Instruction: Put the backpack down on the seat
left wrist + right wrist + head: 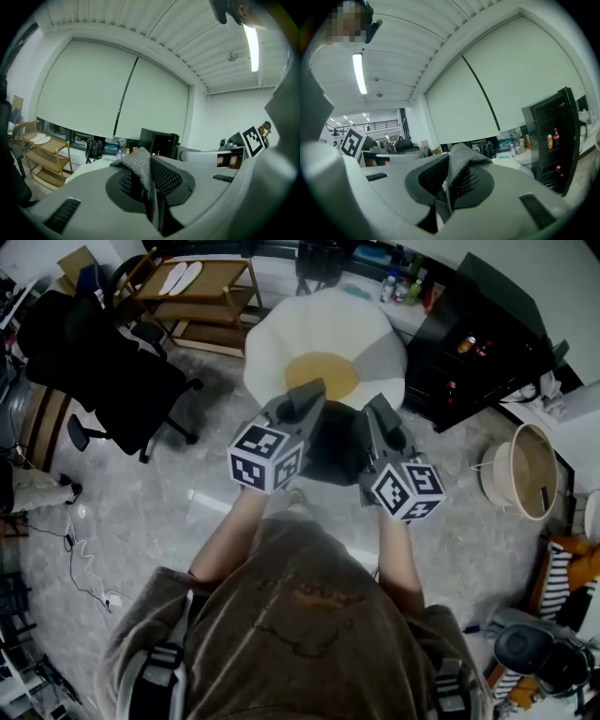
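The dark backpack (334,452) hangs between my two grippers, close in front of the person's body. My left gripper (307,399) is shut on a fold of its grey strap fabric (139,169), which sticks up between the jaws of the left gripper (151,190). In the same way my right gripper (377,414) is shut on another grey fold (460,168), pinched in the right gripper (449,190). Just beyond the pack on the floor lies the seat (281,334), a white egg-shaped cushion with a yellow centre (323,371). Most of the pack is hidden by the grippers.
A black office chair (103,362) stands at the left, with a wooden shelf trolley (202,296) behind it. A black cabinet (469,343) stands right of the seat and a round basket (525,470) further right. Cables (80,563) lie on the floor at the left.
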`<state>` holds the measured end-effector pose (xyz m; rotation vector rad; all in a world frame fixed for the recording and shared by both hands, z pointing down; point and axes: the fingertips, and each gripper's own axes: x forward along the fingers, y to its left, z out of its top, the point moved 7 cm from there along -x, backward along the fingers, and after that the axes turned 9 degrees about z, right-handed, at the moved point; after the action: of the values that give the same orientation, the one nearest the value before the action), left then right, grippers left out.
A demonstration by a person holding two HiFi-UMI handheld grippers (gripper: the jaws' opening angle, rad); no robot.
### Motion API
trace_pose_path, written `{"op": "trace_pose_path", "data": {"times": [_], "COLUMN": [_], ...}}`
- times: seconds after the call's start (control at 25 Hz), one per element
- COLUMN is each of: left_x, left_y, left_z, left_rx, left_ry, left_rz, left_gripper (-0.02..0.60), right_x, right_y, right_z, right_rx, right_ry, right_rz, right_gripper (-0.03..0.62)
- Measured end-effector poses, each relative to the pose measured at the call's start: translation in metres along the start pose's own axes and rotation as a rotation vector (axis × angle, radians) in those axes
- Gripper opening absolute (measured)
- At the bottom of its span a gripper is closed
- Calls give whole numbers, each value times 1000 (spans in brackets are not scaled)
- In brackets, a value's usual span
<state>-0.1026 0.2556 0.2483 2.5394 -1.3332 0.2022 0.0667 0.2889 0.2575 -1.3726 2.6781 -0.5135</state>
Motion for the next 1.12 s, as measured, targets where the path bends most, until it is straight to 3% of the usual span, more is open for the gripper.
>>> {"op": "trace_pose_path", "data": {"times": [0.6, 1.12], "left_x": [65, 118], "left_y": [48, 75], "left_z": [18, 29], "left_rx": [0, 0], "left_ry": [17, 24], "left_rz": [-65, -41], "left_gripper": [32, 32], "right_x": [63, 107], "right_y": [-44, -84], "right_z": [11, 24], "right_rx": [18, 21], "right_ry": [-29, -14], "right_rz": [-38, -15], "right_gripper": [31, 31]}}
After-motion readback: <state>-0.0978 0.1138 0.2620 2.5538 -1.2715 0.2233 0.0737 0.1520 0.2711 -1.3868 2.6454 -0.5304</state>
